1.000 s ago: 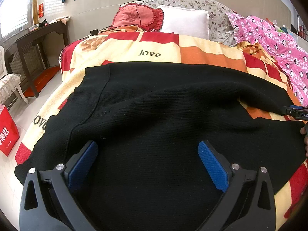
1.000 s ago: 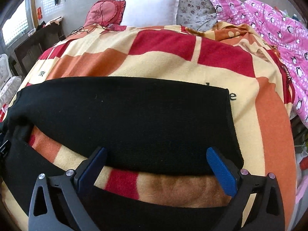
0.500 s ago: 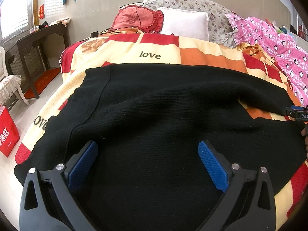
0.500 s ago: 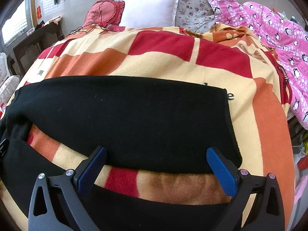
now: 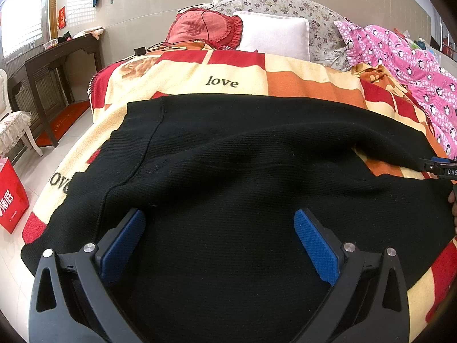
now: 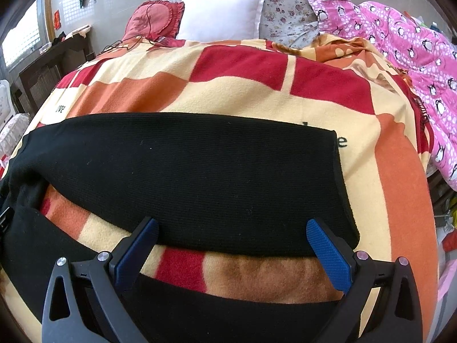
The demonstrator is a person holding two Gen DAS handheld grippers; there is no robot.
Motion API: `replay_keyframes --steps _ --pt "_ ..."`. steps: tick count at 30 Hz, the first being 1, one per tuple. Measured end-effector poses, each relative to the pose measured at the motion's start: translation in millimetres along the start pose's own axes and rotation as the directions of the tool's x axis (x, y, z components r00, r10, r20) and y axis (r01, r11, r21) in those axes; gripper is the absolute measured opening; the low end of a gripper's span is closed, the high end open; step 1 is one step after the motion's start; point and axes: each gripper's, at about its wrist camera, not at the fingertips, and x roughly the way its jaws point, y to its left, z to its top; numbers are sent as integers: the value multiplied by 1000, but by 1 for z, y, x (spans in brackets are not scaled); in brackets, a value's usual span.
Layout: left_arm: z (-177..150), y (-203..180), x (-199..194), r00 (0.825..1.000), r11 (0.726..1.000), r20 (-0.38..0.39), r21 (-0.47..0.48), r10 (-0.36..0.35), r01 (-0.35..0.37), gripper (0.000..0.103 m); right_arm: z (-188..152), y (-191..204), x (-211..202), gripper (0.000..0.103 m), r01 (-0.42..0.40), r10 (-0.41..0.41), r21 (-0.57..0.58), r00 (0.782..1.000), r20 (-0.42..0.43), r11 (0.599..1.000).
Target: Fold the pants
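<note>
Left wrist: pants [image 5: 242, 171] spread under wide-spread left claw [image 5: 220, 237]

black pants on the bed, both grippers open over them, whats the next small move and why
Probably lower the right gripper and close on the near edge of the far leg. The black pants lie spread on the blanket with the legs apart, blanket showing between them, and the left gripper also hovers open, holding nothing.

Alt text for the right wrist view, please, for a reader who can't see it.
The open right gripper hovers over black pants spread flat on a red, orange and cream checked blanket, the two legs parted by a strip of blanket. Behind lie a white pillow and a pink penguin-print quilt.
</note>
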Motion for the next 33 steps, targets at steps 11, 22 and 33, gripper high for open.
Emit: replay_keyframes --steps 11,22,33 --pt "0 0 0 1000 1000 -1 -1 0 0 103 0 -2 0 102 -5 5 4 1000 1 1000" --pt "-1 0 -1 1000 1000 -1 -2 0 0 103 1 -1 -1 102 -7 7 9 1000 2 1000" --pt "0 0 0 1000 1000 2 -1 1 -1 103 0 0 -1 102 -8 8 11 1000 3 1000"
